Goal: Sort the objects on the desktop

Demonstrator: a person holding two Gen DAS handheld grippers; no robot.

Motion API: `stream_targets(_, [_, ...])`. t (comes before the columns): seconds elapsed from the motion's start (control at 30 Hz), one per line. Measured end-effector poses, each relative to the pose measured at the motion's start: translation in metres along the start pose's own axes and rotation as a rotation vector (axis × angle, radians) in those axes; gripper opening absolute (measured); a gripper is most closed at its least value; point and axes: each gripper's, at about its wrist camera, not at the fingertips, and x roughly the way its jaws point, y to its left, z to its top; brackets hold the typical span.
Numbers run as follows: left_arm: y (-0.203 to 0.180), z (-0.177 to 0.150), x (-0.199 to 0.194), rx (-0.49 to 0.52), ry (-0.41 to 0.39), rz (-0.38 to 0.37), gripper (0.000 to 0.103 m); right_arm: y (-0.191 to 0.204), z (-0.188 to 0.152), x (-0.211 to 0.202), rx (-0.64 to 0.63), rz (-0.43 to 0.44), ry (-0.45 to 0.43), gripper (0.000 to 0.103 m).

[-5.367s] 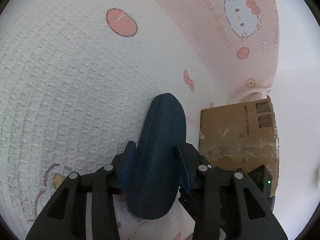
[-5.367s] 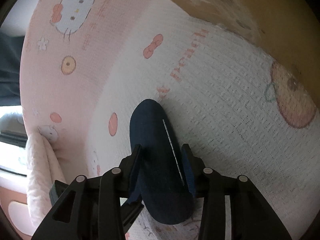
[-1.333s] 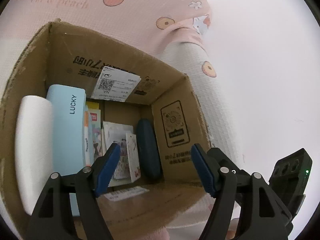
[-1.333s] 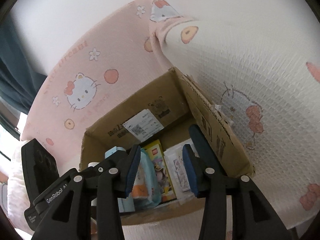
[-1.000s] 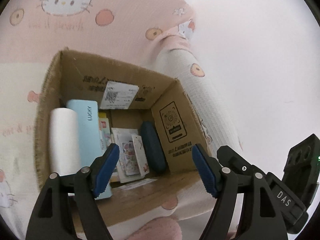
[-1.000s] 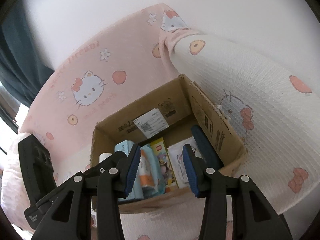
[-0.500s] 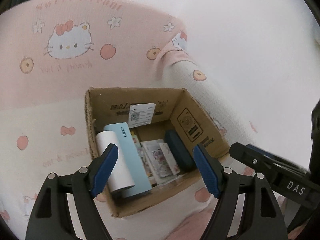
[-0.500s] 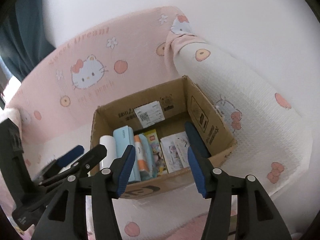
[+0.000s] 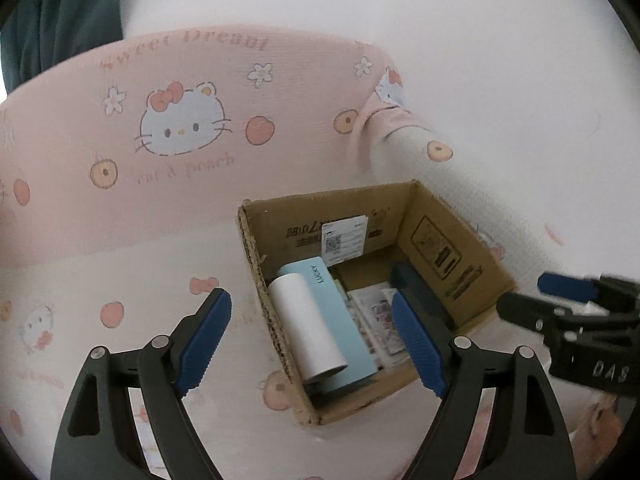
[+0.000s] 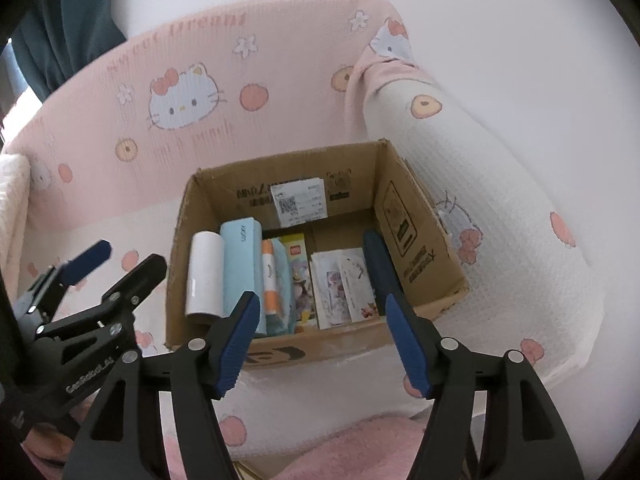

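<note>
Between the blue pads of the left gripper point(image 9: 310, 342) nothing is held; its jaws stand wide apart, hovering above and short of the cardboard box point(image 9: 452, 248). The right gripper point(image 10: 320, 344) is likewise spread wide and empty, hanging over the box's near wall, and each tool shows at the edge of the other's view.

Just ahead of both grippers the box sits on a pink-and-white cartoon-print cover point(image 9: 120, 272), close to the padded back and side roll. Inside, from the left gripper's side across: a white cylinder point(image 10: 205, 276) lying flat against the wall, a light blue case point(image 10: 240, 264) touching it, an orange-capped tube point(image 10: 269, 280), a soft pale blue pouch, small printed packets and cards point(image 10: 344, 284), and a dark blue case point(image 10: 380, 268) standing on edge against the far wall.

By the look of it the sorting is largely done, with everything visible already in the box. Should any piece need shifting, the dark blue case seems rigid and light, with a matte, perhaps fabric skin that the ribbed pads ought to hold well; take it across its narrow width near the middle, since the rounded ends could squirt out. The white cylinder looks smooth and could roll or slip, so grip it across its diameter at mid-length. The cards are thin and bendable, poor for pinching flat.
</note>
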Motion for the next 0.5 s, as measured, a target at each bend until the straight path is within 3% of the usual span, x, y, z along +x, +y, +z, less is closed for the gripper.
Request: stream_targets(0.5, [-0.034, -0.001, 0.003, 0.1, 0.012, 0.016, 0.085, -0.01, 0.004, 0.014, -0.072, -0.039, 0.057, 0.064])
